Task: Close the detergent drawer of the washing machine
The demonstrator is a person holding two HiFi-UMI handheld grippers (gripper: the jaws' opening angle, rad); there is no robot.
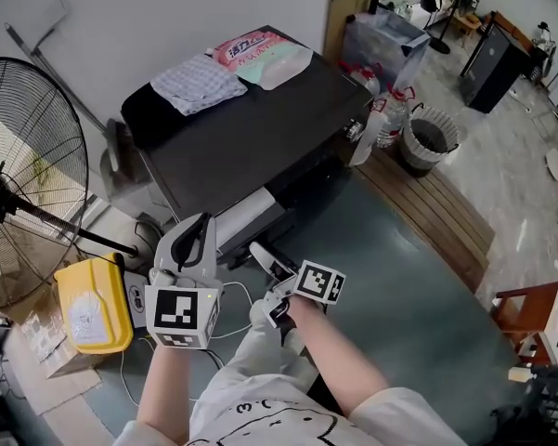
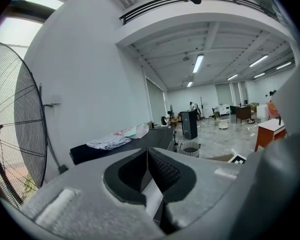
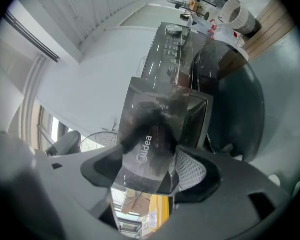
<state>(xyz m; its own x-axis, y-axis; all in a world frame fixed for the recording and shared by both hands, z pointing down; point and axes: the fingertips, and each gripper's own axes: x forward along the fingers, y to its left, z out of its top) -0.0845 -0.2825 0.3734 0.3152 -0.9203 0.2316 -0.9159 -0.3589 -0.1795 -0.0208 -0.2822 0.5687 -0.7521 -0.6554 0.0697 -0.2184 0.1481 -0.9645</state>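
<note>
The washing machine has a dark flat top and stands against the wall. Its detergent drawer is pulled out toward me, with the pale inside showing. My right gripper is at the drawer's front end. In the right gripper view the glossy dark drawer front fills the space between the jaws, and the right gripper is shut on it. My left gripper hovers left of the drawer, apart from it. The left gripper has its pads together and holds nothing.
A folded cloth and a pink package lie on the machine's top. A large fan and a yellow container stand to the left. A water bottle, a bin and a wooden platform are to the right.
</note>
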